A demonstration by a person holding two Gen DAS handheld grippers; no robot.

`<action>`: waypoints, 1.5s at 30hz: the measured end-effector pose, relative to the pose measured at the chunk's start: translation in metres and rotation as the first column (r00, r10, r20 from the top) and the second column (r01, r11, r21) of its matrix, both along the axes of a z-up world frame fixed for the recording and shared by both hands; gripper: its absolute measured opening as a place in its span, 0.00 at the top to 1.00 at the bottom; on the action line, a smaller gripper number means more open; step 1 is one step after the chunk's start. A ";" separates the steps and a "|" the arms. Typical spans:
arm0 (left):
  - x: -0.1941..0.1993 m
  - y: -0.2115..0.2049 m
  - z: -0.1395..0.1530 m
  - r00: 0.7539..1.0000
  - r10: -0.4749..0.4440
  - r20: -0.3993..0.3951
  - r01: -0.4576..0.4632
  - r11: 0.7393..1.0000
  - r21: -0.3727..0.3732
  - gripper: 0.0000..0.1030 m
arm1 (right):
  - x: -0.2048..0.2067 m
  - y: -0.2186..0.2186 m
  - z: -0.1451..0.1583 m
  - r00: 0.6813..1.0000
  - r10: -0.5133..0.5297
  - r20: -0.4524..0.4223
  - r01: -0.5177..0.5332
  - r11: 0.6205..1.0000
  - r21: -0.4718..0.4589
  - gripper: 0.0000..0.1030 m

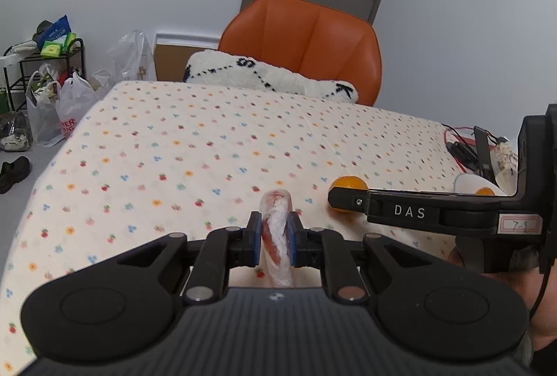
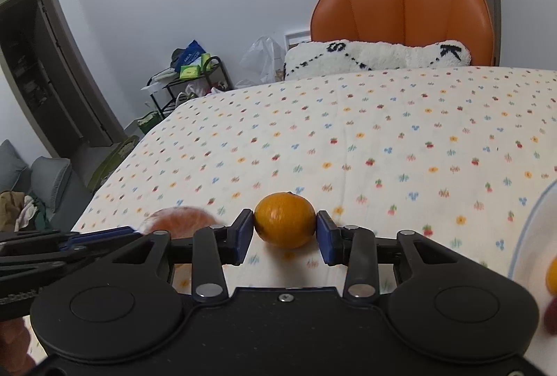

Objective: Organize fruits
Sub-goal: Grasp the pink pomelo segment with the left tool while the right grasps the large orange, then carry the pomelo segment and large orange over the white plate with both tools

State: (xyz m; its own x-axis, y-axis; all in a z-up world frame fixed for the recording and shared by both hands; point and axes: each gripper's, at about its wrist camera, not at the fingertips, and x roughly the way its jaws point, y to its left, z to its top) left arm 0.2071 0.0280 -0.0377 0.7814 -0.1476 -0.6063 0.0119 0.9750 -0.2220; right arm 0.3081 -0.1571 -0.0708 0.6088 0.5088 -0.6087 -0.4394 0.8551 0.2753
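My left gripper is shut on a flat reddish fruit in clear plastic wrap, held edge-on just above the flowered tablecloth. In the right wrist view this wrapped fruit looks round and blurred beside the left fingers. A small orange sits between the blue pads of my right gripper, touching both, low over the cloth. From the left wrist view the right gripper reaches in from the right, with the orange partly hidden behind its finger.
A white plate with a blue rim lies at the right and holds an orange fruit and a dark red one. An orange chair with a white cushion stands behind the table. Cables lie at the far right.
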 end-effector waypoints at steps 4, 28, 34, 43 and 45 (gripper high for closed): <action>-0.004 -0.007 -0.006 1.000 0.010 -0.010 -0.009 1.000 0.016 0.86 | -0.013 -0.002 0.000 1.000 0.020 -0.006 -0.020 1.000 0.009 0.64; 0.007 -0.037 -0.014 1.000 -0.011 -0.006 0.012 1.000 0.026 0.85 | -0.039 -0.029 0.005 1.000 0.005 -0.001 -0.005 0.999 0.034 0.64; 0.001 -0.042 -0.006 1.000 -0.022 0.018 0.021 1.000 0.022 0.87 | -0.045 -0.035 0.012 1.000 0.004 0.016 -0.005 0.999 0.047 0.64; -0.009 -0.049 0.008 0.998 -0.036 0.053 0.035 0.999 0.012 0.88 | -0.057 -0.045 0.025 0.999 -0.009 0.048 0.006 0.998 0.059 0.64; -0.013 -0.053 0.012 0.997 -0.044 0.063 0.043 0.999 0.016 0.88 | -0.059 -0.049 0.029 0.998 -0.014 0.059 0.011 0.998 0.065 0.64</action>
State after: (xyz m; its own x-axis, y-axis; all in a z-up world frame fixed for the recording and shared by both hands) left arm 0.1945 -0.0250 -0.0256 0.8115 -0.1737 -0.5580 0.0679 0.9764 -0.2052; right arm 0.2487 -0.2060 -0.0419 0.6495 0.5379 -0.5374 -0.4460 0.8420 0.3036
